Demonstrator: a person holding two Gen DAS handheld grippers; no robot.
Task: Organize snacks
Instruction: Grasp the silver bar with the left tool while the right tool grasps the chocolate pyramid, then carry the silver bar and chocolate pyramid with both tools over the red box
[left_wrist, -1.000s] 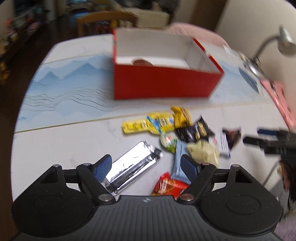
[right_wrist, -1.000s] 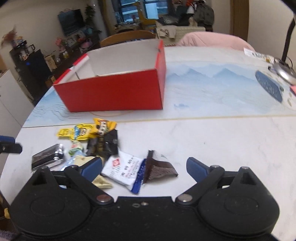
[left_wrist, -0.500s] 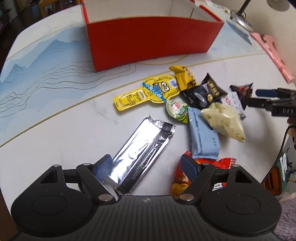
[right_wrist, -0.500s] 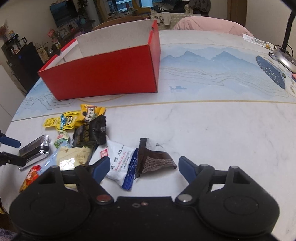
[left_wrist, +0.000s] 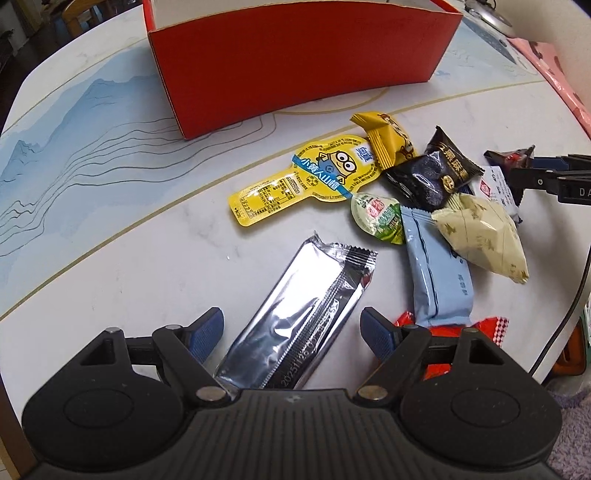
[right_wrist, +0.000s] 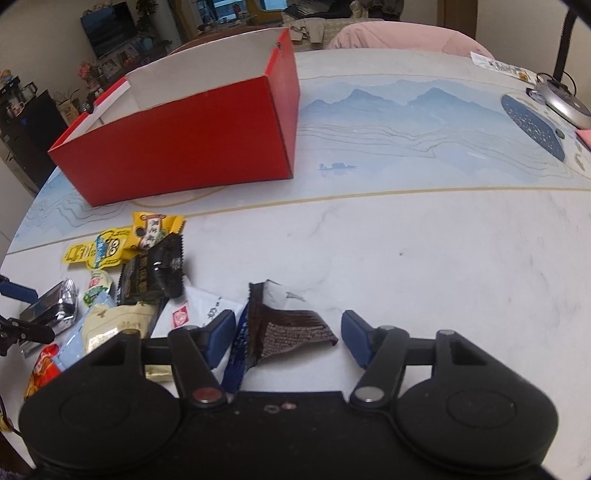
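Currently left gripper open, straddling long silver foil bar, axis running far-right; right gripper, closing, brackets crumpled brown wrapper, pads clear.

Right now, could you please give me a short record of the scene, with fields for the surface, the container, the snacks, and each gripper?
surface: white marble-look table with a blue mountain-print mat
container: open red cardboard box, on the mat, behind the snacks
snacks: loose pile on the table, none held
left gripper: open, jaws either side of the silver foil bar
right gripper: open, jaws just been closing, around the dark brown wrapper, pads not touching it
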